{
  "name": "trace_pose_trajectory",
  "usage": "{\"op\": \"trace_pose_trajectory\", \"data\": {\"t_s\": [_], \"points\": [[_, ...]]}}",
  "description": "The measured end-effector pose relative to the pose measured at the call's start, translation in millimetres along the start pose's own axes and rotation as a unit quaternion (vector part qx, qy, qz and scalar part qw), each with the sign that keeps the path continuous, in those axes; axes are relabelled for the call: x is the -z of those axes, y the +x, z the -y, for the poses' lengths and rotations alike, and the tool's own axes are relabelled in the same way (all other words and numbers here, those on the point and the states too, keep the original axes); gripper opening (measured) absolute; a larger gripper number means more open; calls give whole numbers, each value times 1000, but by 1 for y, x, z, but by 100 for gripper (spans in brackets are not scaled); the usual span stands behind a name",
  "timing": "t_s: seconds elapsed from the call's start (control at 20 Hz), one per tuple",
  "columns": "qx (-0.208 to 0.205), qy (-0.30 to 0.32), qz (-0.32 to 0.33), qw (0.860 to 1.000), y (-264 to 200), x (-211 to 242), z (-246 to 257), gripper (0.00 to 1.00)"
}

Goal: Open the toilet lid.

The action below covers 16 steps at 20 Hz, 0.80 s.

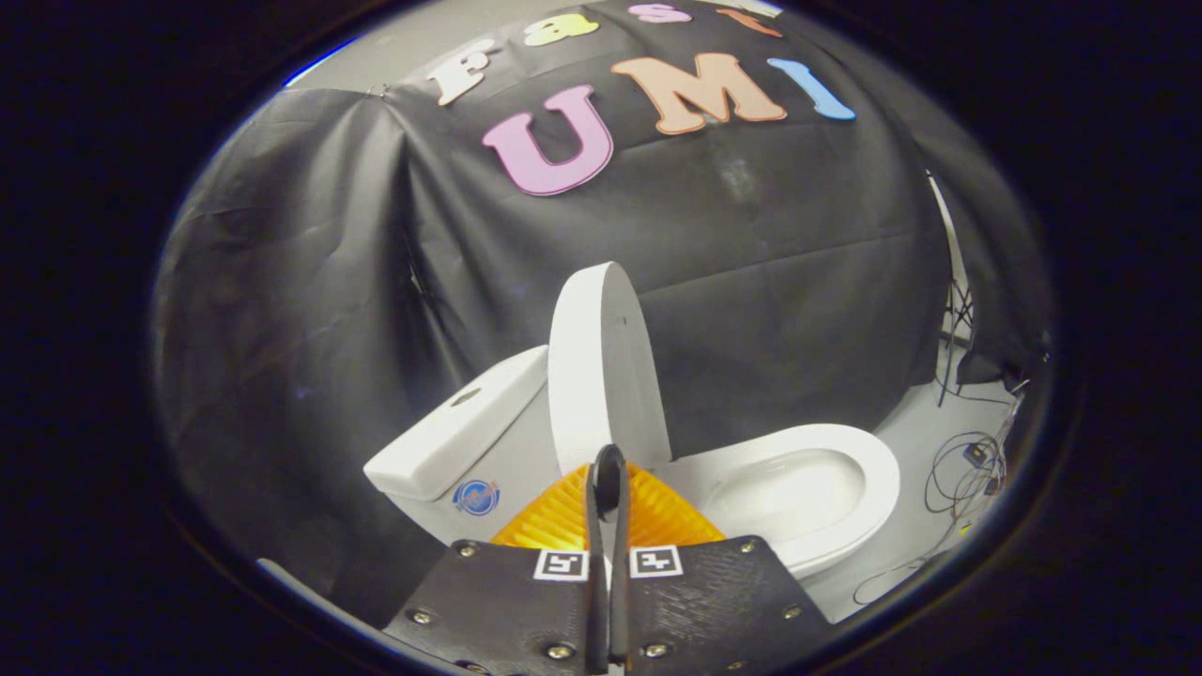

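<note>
A white toilet stands on the floor ahead, seen from its side. Its lid (pixel 601 361) is raised, standing nearly upright against the cistern (pixel 451 432). The seat ring and bowl (pixel 808 479) lie open to the right of the lid. My gripper (pixel 608 469) is shut, its two orange ribbed fingers (pixel 563 516) pressed together with nothing between them. The fingertips sit just in front of the lid's lower edge; I cannot tell whether they touch it.
Black cloth forms the booth wall behind the toilet. Loose cables (pixel 967 469) lie on the pale floor to the right of the bowl, and more hang down the wall's right side.
</note>
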State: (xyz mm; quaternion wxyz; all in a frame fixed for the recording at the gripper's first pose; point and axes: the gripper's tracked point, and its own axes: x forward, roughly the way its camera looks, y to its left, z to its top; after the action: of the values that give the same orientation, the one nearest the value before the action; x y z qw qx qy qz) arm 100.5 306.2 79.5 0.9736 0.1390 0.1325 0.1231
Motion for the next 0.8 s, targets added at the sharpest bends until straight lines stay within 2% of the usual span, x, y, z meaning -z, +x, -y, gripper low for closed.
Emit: {"op": "trace_pose_trajectory", "data": {"t_s": [0.4, 0.8], "points": [[-34, 5, -4, 999, 3, 9, -26, 3], [-57, -27, -10, 998, 8, 19, -51, 4]]}}
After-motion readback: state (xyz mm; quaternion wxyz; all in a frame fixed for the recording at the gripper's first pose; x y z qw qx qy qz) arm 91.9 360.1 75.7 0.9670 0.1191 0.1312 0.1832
